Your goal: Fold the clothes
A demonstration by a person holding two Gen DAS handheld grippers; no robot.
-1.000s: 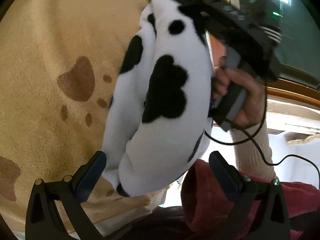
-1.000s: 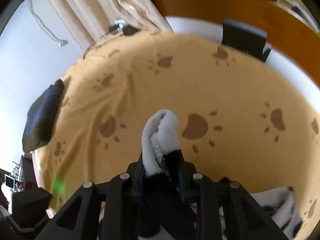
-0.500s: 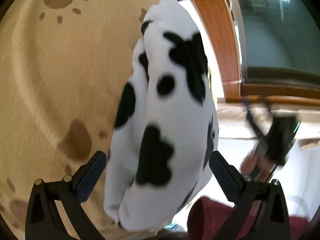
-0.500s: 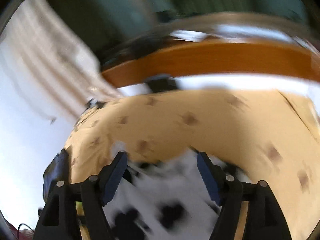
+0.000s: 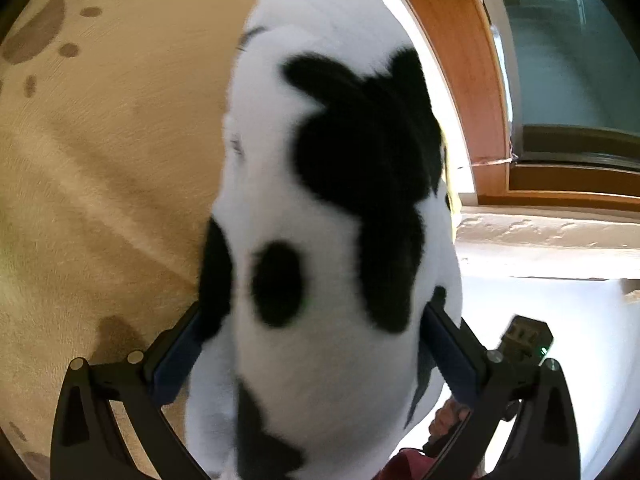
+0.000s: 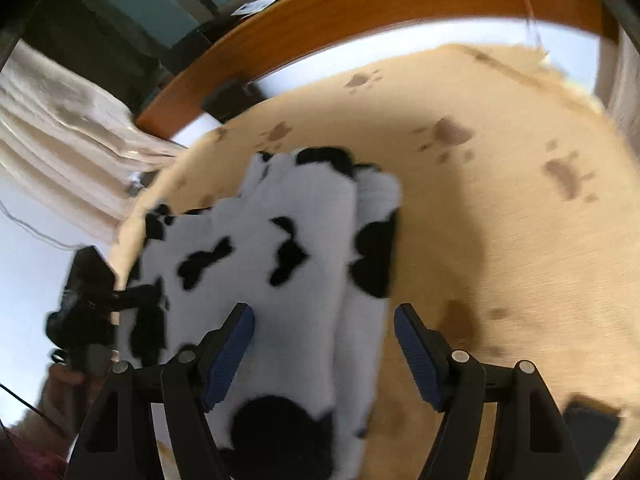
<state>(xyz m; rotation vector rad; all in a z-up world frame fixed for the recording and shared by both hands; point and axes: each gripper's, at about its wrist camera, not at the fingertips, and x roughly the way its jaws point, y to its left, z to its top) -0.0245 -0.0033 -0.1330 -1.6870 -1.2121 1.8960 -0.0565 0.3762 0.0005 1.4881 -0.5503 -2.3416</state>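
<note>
Blanket (image 6: 500, 208): tan fleece with brown paw prints, spread over the bed and filling most of both views; creased in the left wrist view (image 5: 100, 160).

Bed frame (image 6: 360, 12): curved orange-brown wood rail along the far edge of the blanket, with a white strip between rail and blanket.

Curtain (image 6: 52, 136): pale, pleated, at the upper left of the right wrist view.

Garment (image 6: 288, 248): white fleece with black cow patches, folded into a long thick bundle. It lies on the blanket toward its left side in the right wrist view, layers stacked, one narrower fold along its right edge. In the left wrist view it (image 5: 332, 240) bulks up close to the camera and covers the middle of the frame.

Left gripper (image 5: 316, 356): black frame, blue pads. Jaws wide apart with the garment filling the gap; the fleece bulges over both pads, but whether they press it cannot be told.

Right gripper (image 6: 324, 356): same make. Jaws standing wide, nothing gripped; the garment's near end lies below and between the fingers, pads clear of it.

Dark object (image 6: 236, 96): small, on the white strip by the bed frame; blurred.
</note>
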